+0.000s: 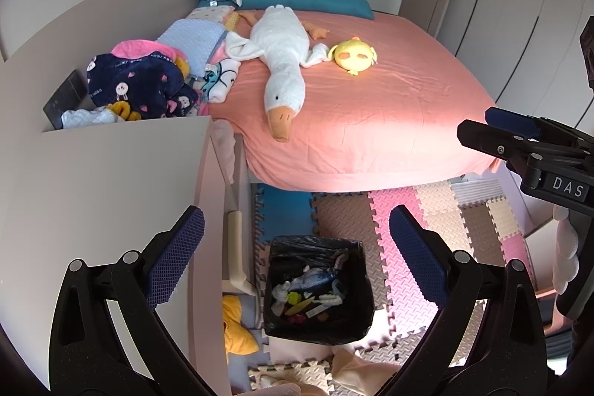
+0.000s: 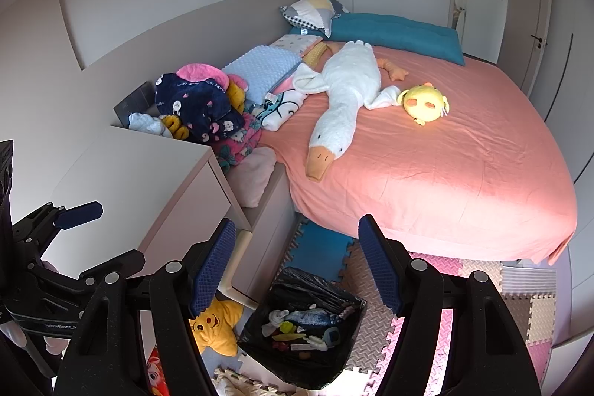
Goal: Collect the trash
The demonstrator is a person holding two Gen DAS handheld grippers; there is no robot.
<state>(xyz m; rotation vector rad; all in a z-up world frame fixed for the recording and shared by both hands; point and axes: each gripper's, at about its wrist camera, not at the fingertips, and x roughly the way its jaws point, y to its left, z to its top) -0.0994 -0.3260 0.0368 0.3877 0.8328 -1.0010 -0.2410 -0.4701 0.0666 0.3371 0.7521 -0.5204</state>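
A: We are holding both grippers high over the bin (image 1: 319, 284), and both are standing wide with nothing between the pads. The left gripper (image 1: 297, 251) is framing the bin; the right gripper (image 2: 297, 262) is doing the same from its side.

B: And the trash (image 1: 308, 292) is lying at the bottom of the bin, inside the black liner (image 1: 297, 242). The bin is sitting on the mat (image 1: 345, 210) at the foot of the bed (image 1: 389, 106), just beside the cabinet (image 1: 111, 180).

A: So what are we risking? We are judging that, if we are lifting the liner next, a pinch on one thin fold may be slipping or tearing it.

B: Or we are tipping the bin. It looks light, and a pull on one edge may be spilling the scraps onto the mat.

A: We are also working close together. The two grippers may be knocking each other over so narrow a mouth.

B: And the yellow star (image 2: 213, 325) is lying near the bin; we may be snagging it, or mistaking a toy for trash. The goose (image 1: 282, 62) on the bed is in the same doubt.

A: We cannot tell whether any loose trash is lying elsewhere.
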